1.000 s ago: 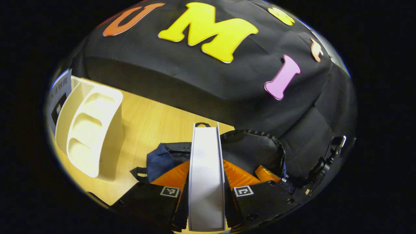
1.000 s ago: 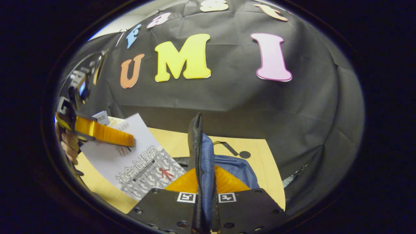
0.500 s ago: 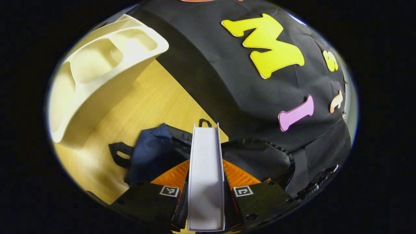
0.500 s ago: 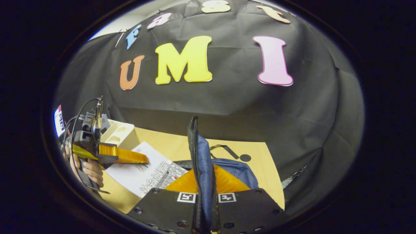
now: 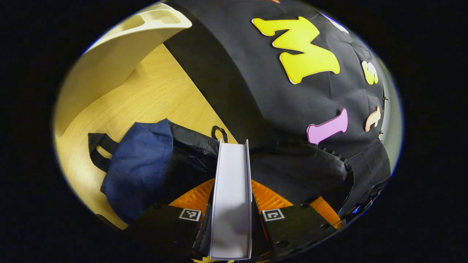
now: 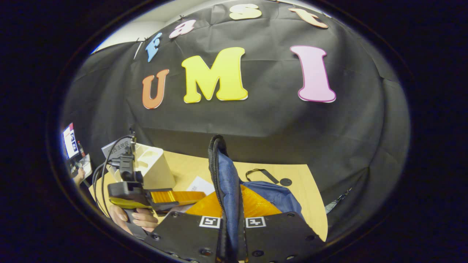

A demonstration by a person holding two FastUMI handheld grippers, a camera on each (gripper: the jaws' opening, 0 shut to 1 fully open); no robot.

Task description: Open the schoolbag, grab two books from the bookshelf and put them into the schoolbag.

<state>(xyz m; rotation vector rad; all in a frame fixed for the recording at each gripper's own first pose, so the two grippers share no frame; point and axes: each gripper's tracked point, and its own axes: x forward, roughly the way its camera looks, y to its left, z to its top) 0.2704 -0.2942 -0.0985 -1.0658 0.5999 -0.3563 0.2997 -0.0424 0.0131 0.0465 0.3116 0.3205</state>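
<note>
My left gripper (image 5: pixel 231 191) is shut on a white book (image 5: pixel 231 182), seen edge-on and pointing at the navy schoolbag (image 5: pixel 139 171). The bag's black lining (image 5: pixel 303 175) lies just beyond the book's far end. My right gripper (image 6: pixel 231 206) is shut on the schoolbag's zippered edge (image 6: pixel 223 179) and holds it upright above the table. In the right gripper view the left gripper (image 6: pixel 172 197), held by a hand (image 6: pixel 137 218), sits low beside that raised edge with the white book (image 6: pixel 199 183) under it. The white bookshelf (image 5: pixel 120 54) stands at the upper left.
The wooden table (image 5: pixel 153 98) runs between shelf and bag. In the right gripper view the bookshelf (image 6: pixel 155 168) still holds a book (image 6: pixel 115 149). A black strap (image 6: pixel 261 173) of the bag lies on the table behind it. The black cloth wall closes the back.
The left gripper has carried the book down and toward the bag, away from the shelf. The book now lies flatter and close to the raised edge. The right gripper has kept its hold.
</note>
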